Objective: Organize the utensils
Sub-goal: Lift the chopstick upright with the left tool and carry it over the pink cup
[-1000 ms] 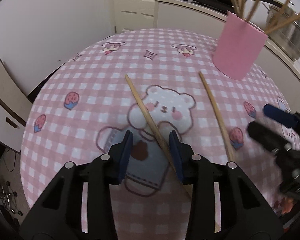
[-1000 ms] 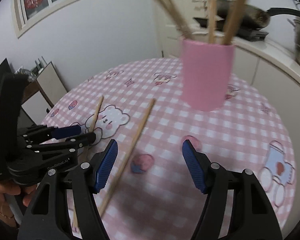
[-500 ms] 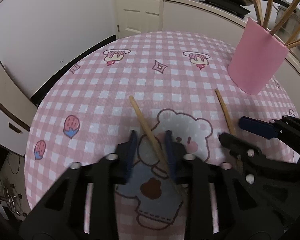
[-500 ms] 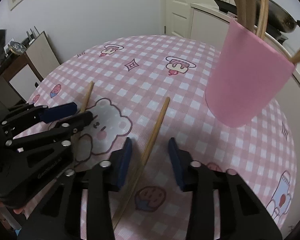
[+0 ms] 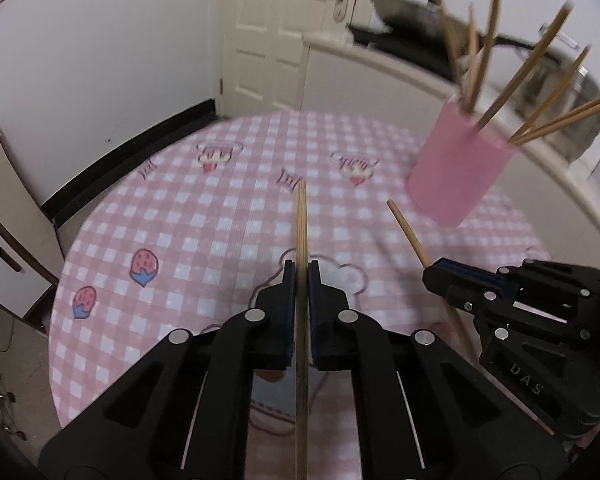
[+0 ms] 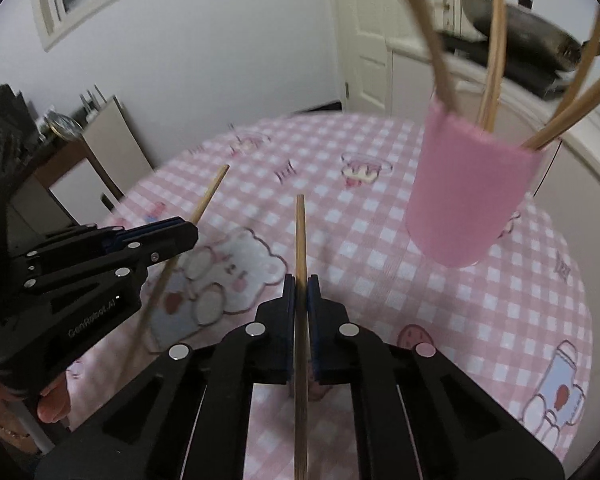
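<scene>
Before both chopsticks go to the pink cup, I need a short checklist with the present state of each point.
1. Left claw shut on its chopstick: ok, pads press on both sides.
2. Right claw shut on its chopstick: ok.
3. Both sticks lie straight along the fingers: ok in each wrist view.
4. Pink cup upright on the checked tablecloth: ok.
5. Room in the cup for two more: cannot tell; several chopsticks already fan out of it and the inside is hidden.
6. Both sticks clear of the table: cannot tell, the rear ends run out of view.
</scene>
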Demonstrator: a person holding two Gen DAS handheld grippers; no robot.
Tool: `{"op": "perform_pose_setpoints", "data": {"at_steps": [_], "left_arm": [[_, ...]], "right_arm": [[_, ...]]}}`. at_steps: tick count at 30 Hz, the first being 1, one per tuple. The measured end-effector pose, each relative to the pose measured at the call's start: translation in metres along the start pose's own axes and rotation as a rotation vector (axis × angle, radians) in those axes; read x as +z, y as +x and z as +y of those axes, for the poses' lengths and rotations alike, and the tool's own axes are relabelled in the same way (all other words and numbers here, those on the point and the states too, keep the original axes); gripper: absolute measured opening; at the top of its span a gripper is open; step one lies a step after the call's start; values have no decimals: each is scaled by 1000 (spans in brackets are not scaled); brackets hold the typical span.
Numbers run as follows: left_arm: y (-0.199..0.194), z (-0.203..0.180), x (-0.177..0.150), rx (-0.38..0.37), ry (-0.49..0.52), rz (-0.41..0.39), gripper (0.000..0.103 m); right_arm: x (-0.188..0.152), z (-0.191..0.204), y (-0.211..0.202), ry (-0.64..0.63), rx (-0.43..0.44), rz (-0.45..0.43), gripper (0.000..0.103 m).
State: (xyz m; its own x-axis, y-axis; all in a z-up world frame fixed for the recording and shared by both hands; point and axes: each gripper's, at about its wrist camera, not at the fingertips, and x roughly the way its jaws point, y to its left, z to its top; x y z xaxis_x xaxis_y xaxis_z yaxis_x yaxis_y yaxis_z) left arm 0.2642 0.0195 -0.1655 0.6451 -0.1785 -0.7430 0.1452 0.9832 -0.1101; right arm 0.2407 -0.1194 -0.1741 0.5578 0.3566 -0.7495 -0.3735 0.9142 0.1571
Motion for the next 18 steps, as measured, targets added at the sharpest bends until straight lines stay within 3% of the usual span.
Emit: {"op": "perform_pose_setpoints", "data": {"at_steps": [10,18], "left_arm": [[-87,-21,3,-81,5,-172,6],[-148,-44,12,-132,25,-330,6]], "right_arm": [[2,4,-97,7,34,-216,5],[0,-9,-152,-2,16,-331,5]]}}
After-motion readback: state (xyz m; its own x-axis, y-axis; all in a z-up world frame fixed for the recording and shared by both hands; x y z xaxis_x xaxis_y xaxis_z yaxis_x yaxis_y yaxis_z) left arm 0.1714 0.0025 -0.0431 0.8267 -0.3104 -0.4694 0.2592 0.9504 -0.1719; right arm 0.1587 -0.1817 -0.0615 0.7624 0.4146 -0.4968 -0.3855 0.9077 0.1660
